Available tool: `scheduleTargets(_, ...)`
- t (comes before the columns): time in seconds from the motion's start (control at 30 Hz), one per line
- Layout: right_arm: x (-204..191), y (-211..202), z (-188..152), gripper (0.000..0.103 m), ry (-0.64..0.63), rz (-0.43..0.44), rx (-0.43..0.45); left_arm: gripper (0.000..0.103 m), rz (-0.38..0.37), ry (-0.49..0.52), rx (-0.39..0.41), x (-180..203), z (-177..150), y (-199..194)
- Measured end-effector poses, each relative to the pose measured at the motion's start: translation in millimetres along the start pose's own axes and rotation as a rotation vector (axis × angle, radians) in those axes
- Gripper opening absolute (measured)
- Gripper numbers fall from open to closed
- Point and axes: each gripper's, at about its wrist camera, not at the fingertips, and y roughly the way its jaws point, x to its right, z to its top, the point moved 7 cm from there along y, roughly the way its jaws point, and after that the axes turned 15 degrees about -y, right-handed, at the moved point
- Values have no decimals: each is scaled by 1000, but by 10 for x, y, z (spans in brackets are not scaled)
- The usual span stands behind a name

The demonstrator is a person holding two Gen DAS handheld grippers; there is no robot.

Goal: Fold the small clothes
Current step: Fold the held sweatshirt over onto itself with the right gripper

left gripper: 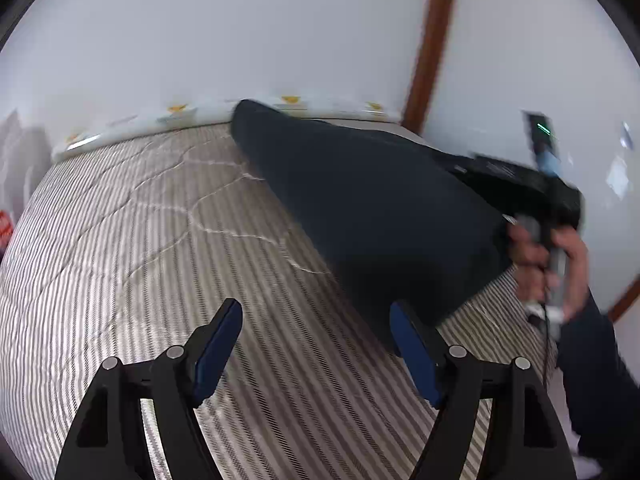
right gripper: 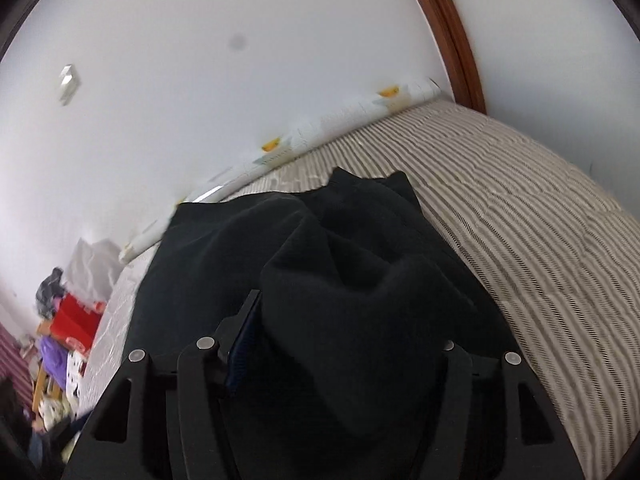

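A dark navy garment point(left gripper: 372, 216) is lifted over the striped bed cover point(left gripper: 140, 240). It hangs stretched from my right gripper point(left gripper: 516, 184), seen at the right of the left wrist view in a hand. My left gripper point(left gripper: 316, 344) is open and empty, low over the bed, its right finger close to the garment's lower edge. In the right wrist view the garment point(right gripper: 340, 280) is bunched between the fingers of my right gripper point(right gripper: 344, 344) and drapes over them, hiding the right finger. The left blue pad point(right gripper: 244, 340) shows.
The striped bed cover point(right gripper: 520, 208) fills the bed. A white patterned pillow or roll point(right gripper: 288, 140) lies along the white wall. A brown wooden frame point(right gripper: 452, 36) stands at the right. Clutter with a red box point(right gripper: 76, 316) lies beside the bed at the left.
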Motion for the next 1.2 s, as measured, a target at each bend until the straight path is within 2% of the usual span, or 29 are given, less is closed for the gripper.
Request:
scheduleTargets(0.03,4,51,22,57,13,-5,-5,77,-15,14,-1,54,-30,4)
scheduleTargets(0.1,4,123,62,39,38,-2,-11,78,-40,15,-31,144,-86,67)
scheduleTargets(0.13,-8,137,78,25,42,5,-18,78,-46,16,-53,192,-119,116)
scheduleTargets(0.23,-71,-32,181,17,-23,17,41,78,-24,57,-63,333,-173,257)
scheduleTargets(0.33,76,-504,279,16,5,10,199,78,20,75,-61,406,-157,373)
scheduleTargets(0.4,238,-741,241,16,24,-70,256,78,13,81,-59,441,-157,392)
scheduleTargets(0.43,302,-789,209,16,15,-100,257,78,6,86,-56,464,-150,401)
scheduleTargets(0.53,462,-678,7,18,17,-111,154,78,5,88,-45,507,-126,451)
scheduleTargets(0.63,519,-580,-154,26,11,-122,77,76,-1,80,-51,533,-108,490)
scheduleTargets(0.7,548,-647,-162,46,-7,-160,81,76,4,84,-44,544,-96,503)
scheduleTargets(0.73,576,-690,-166,49,-7,-190,78,76,14,82,-43,543,-89,516)
scheduleTargets(0.8,640,-751,-216,55,12,-197,60,69,9,58,-57,542,-80,546)
scheduleTargets(0.87,675,-686,-274,56,29,-175,14,62,-3,33,-63,543,-54,591)
scheduleTargets(0.93,717,-575,-355,56,36,-174,-28,55,-7,18,-71,550,-50,623)
scheduleTargets(0.97,725,-520,-390,56,46,-172,-40,48,-4,9,-79,547,-45,647)
scheduleTargets(1.03,694,-456,-410,41,56,-160,-30,41,-10,-16,-75,542,-24,642)
scheduleTargets(1.07,642,-424,-402,30,44,-136,-19,36,-7,-24,-70,532,-3,639)
scheduleTargets(1.2,522,-364,-327,23,26,-134,-2,23,-8,-43,-39,439,78,583)
